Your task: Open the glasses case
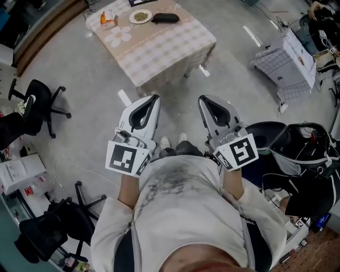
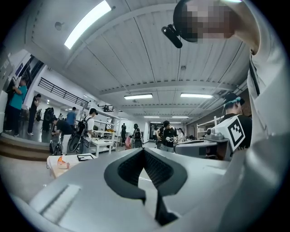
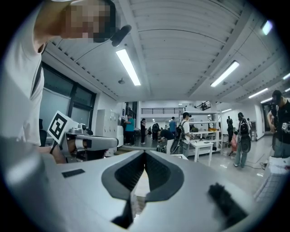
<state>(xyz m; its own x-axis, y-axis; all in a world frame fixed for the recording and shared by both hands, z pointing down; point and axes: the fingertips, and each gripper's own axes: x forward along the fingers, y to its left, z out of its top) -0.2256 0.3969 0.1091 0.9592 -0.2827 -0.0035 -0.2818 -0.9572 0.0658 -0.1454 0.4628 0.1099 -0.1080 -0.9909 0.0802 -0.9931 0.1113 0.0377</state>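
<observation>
Both tongs, left gripper (image 1: 154,100) and right gripper (image 1: 204,101), sat mid-frame with jaws together, holding nothing. Well apart, at upper centre, one glasses case (image 1: 165,18) lay on one table (image 1: 159,48) beside one plate (image 1: 140,16). Reaching it squarely, then pinning the base while lifting the lid, seemed wisest.

No word, number or brand name is showing clearly enough to be read. The only sign-like marks are black-and-white square patterns: one is sitting on the marker cube (image 1: 126,158) of the left hand-held gripper (image 1: 154,98), another on the marker cube (image 1: 243,151) of the right hand-held gripper (image 1: 202,99). They are carrying no letters. Red labels are showing on the white boxes (image 1: 18,172) on the floor, but their print is too small to make out.
</observation>
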